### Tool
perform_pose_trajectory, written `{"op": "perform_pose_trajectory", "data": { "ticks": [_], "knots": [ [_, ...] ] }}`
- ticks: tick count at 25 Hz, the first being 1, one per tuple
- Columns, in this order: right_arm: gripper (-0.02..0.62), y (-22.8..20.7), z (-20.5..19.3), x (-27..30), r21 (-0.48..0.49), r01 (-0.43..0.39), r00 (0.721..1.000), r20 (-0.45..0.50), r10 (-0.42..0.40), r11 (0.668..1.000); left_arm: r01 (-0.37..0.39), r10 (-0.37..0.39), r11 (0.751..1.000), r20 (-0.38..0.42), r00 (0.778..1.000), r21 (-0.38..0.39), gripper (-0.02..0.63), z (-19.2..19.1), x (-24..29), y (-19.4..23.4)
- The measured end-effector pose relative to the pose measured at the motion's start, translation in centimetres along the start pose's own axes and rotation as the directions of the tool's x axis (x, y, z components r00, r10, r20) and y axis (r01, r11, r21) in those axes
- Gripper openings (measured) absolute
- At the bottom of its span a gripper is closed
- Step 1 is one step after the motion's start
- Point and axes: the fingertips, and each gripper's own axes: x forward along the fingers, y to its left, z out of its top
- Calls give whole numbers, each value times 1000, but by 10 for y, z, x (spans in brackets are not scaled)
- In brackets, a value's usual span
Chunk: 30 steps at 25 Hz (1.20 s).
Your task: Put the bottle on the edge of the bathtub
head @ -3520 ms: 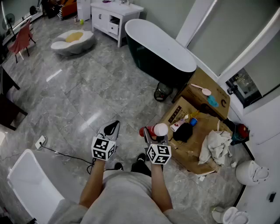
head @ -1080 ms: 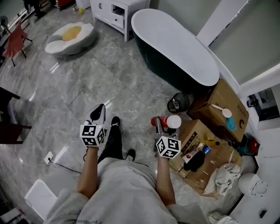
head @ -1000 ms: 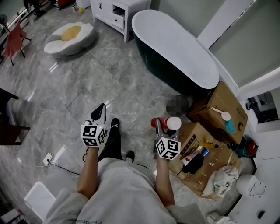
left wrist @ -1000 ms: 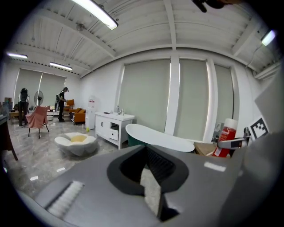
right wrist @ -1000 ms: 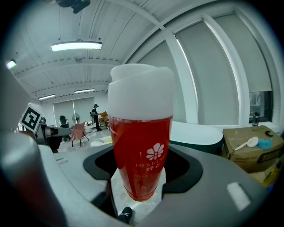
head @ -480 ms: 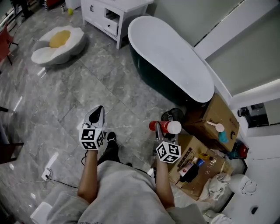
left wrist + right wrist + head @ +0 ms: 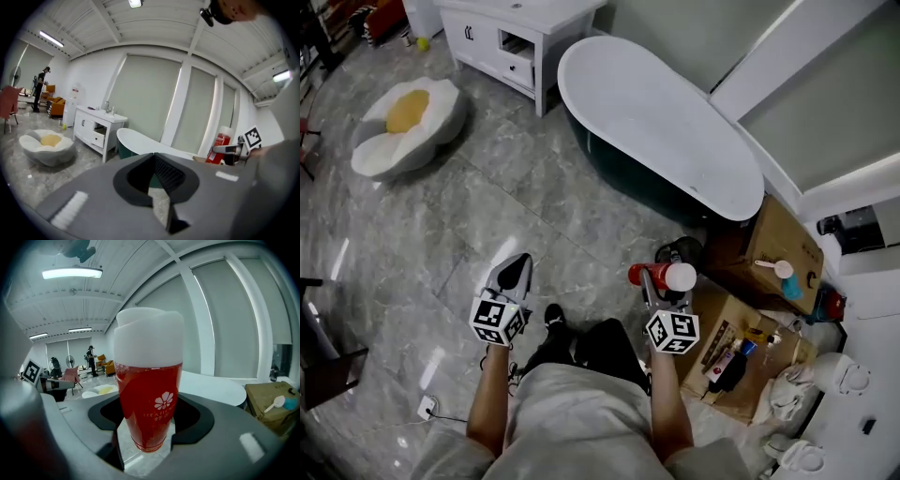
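Bottle [image 7: 149,394] clamped in right gripper [image 7: 662,285] near bathtub [image 7: 656,122]; left gripper [image 7: 514,272] closed

My two claws, and what I wear behind them.
Left claw [image 7: 518,267] and right claw [image 7: 664,286] are grey wedges with ribbed inner pads [image 7: 168,171]; behind each sits a white cube [image 7: 498,320] of black square markers. Further back: pale grey top [image 7: 572,422], dark trousers [image 7: 600,342], a dark shoe [image 7: 554,317].
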Motion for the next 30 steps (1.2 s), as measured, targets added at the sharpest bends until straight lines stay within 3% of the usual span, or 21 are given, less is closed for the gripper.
{"op": "perform_pose_trajectory", "data": {
  "ticks": [8, 14, 18, 22, 27, 30],
  "knots": [
    [285, -41, -1, 60, -1, 16, 1000, -20, -16, 1000, 163, -161, 987, -84, 983, 9, 58, 4, 75, -31],
    [285, -70, 4, 117, 46, 30, 999, -18, -30, 998, 234, -217, 968, -167, 962, 90, 58, 26, 158, -48],
    [285, -93, 4, 151, 46, 30, 999, -16, -30, 998, 346, -314, 930, -222, 923, 126, 58, 33, 218, -84],
    [285, -111, -1, 179, 15, 12, 999, -31, -12, 1000, 408, -360, 898, -258, 897, 166, 57, 35, 272, -122],
    [286, -137, -13, 205, -21, 4, 998, -65, -5, 1000, 507, -454, 850, -291, 842, 142, 58, 31, 323, -180],
    [285, -146, -11, 223, -46, -26, 997, -68, 23, 999, 541, -483, 825, -294, 825, 162, 60, 41, 345, -200]
  ]
}}
